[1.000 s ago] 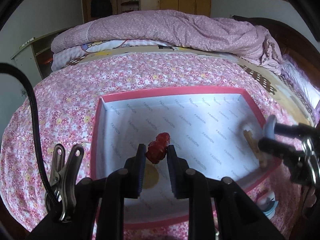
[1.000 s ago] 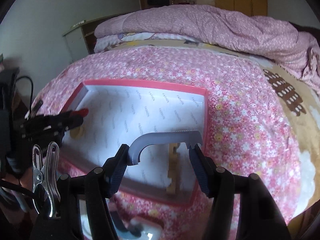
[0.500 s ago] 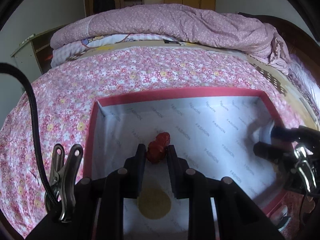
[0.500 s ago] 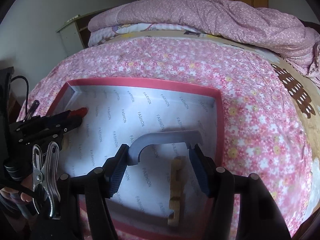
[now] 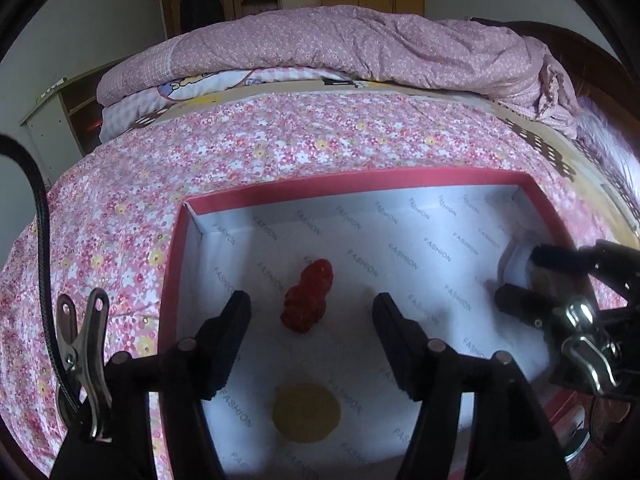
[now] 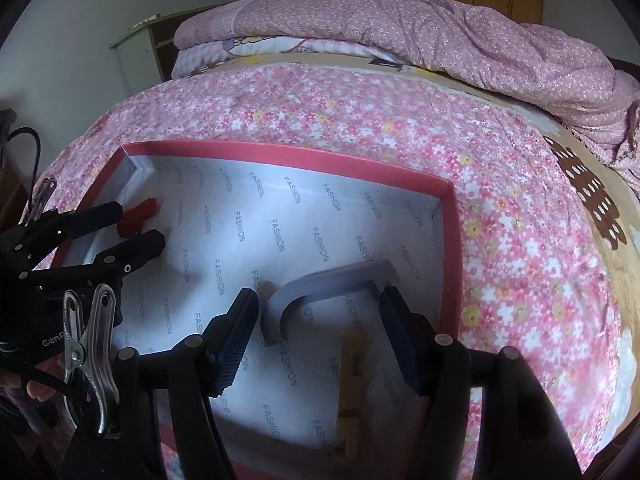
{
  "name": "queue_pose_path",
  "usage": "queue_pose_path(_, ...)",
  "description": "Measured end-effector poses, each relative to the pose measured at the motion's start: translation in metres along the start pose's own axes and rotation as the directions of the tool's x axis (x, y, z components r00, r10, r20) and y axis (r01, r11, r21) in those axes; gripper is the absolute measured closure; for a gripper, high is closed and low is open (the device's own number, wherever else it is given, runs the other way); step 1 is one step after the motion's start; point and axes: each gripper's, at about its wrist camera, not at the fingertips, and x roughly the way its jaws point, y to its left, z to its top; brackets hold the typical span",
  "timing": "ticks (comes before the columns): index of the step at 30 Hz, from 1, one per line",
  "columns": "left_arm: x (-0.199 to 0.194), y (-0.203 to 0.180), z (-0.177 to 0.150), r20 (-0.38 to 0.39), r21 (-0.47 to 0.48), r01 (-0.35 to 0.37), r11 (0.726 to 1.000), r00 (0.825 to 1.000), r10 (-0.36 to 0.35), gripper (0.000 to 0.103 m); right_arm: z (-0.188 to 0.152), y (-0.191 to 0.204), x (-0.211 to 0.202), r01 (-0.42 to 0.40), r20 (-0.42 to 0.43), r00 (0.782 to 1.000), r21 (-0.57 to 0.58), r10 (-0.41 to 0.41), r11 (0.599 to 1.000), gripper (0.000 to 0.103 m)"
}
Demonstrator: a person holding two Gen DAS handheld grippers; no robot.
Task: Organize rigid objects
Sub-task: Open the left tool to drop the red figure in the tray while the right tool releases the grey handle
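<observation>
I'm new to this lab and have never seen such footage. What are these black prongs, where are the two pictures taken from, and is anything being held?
No robot here: a person holds a two-finger tool in each hand, and a fisheye camera on each looks along its fingers. One picture comes from the left tool, the other from the right tool. Both hang over a red box lined with white paper, lying on a flowered bedspread. In the box lie a red figurine, a grey curved piece, a wooden piece and a yellow disc. Both tools are open; the figurine and the grey piece lie between their fingers, ungripped.
</observation>
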Motion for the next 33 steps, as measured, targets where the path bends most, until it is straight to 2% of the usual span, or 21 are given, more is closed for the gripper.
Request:
queue_pose_path(7, -0.005, 0.004, -0.008, -0.016, -0.008, -0.006, 1.000, 1.000, 0.006, 0.027, -0.011, 0.005, -0.005, 0.017, 0.008, 1.000, -0.024, -0.017, 1.000, 0.038)
queue_pose_path(22, -0.017, 0.000, -0.024, -0.028, 0.014, 0.002, 1.000, 1.000, -0.002, 0.027, -0.033, 0.014, -0.016, 0.031, -0.045, 0.998, -0.050, -0.033, 0.998, 0.038)
queue_pose_path(25, -0.019, -0.001, -0.025, -0.031, 0.002, 0.002, 1.000, 1.000, -0.001, 0.027, -0.032, 0.013, -0.017, 0.022, -0.045, 0.999, -0.033, -0.024, 0.999, 0.038)
queue_pose_path(29, -0.027, -0.002, -0.025, -0.023, -0.044, 0.060, 0.997, 0.998, -0.061, 0.027, -0.032, 0.009, -0.022, -0.010, -0.037, 0.999, 0.005, 0.010, 1.000, 0.038)
queue_pose_path(33, -0.039, -0.007, -0.025, 0.004, -0.038, 0.055, 0.998, 0.998, -0.055, 0.027, -0.033, 0.009, -0.035, -0.016, -0.005, 1.000, 0.003, 0.016, 1.000, 0.038)
